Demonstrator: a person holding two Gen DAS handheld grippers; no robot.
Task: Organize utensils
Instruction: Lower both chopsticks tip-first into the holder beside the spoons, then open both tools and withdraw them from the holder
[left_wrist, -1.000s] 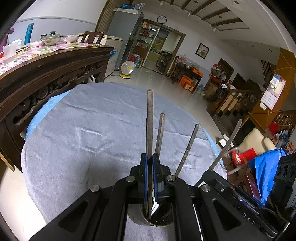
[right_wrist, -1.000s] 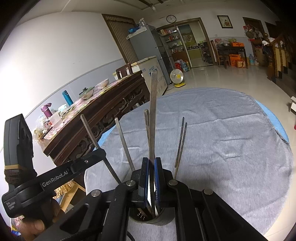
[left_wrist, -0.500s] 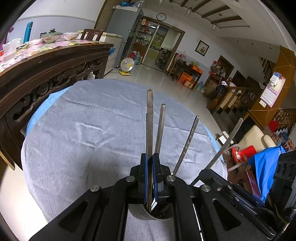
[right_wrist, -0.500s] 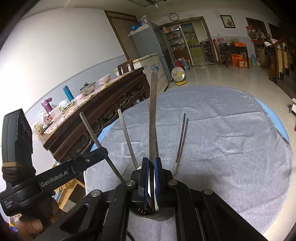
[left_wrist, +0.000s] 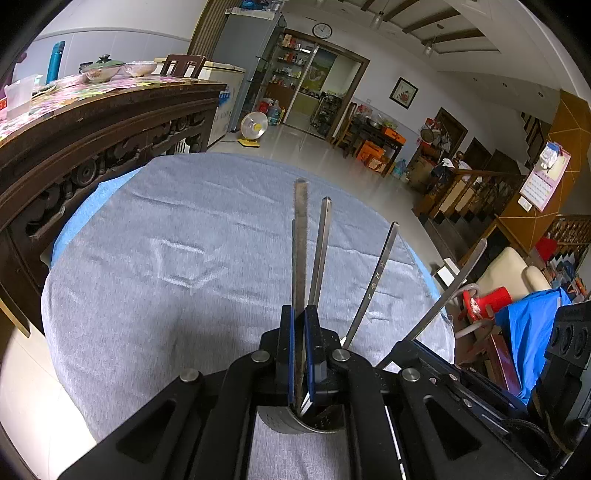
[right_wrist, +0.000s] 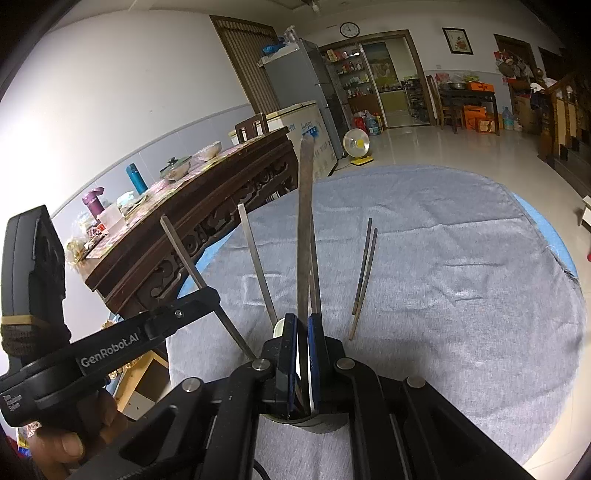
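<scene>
A metal cup (left_wrist: 280, 421) stands on the grey cloth (left_wrist: 166, 295) with several flat metal utensil handles sticking up out of it. My left gripper (left_wrist: 299, 314) is shut on one upright handle (left_wrist: 301, 240); two loose handles (left_wrist: 373, 284) lean to its right. My right gripper (right_wrist: 303, 321) is shut on another tall flat handle (right_wrist: 306, 221) above the same cup (right_wrist: 321, 424). The left gripper (right_wrist: 210, 295) comes in from the left, held by a hand (right_wrist: 66, 443). Two thin dark sticks (right_wrist: 364, 273) show to the right; I cannot tell whether they lie on the cloth.
A dark carved wooden table (right_wrist: 207, 192) with bowls and bottles stands close on the left. The round table's edge (right_wrist: 569, 280) drops to a tiled floor. A red stool and blue fabric (left_wrist: 524, 325) sit off to the right.
Both grips hold as before. The right wrist view has shifted only slightly; the handles keep their places in the cup.
</scene>
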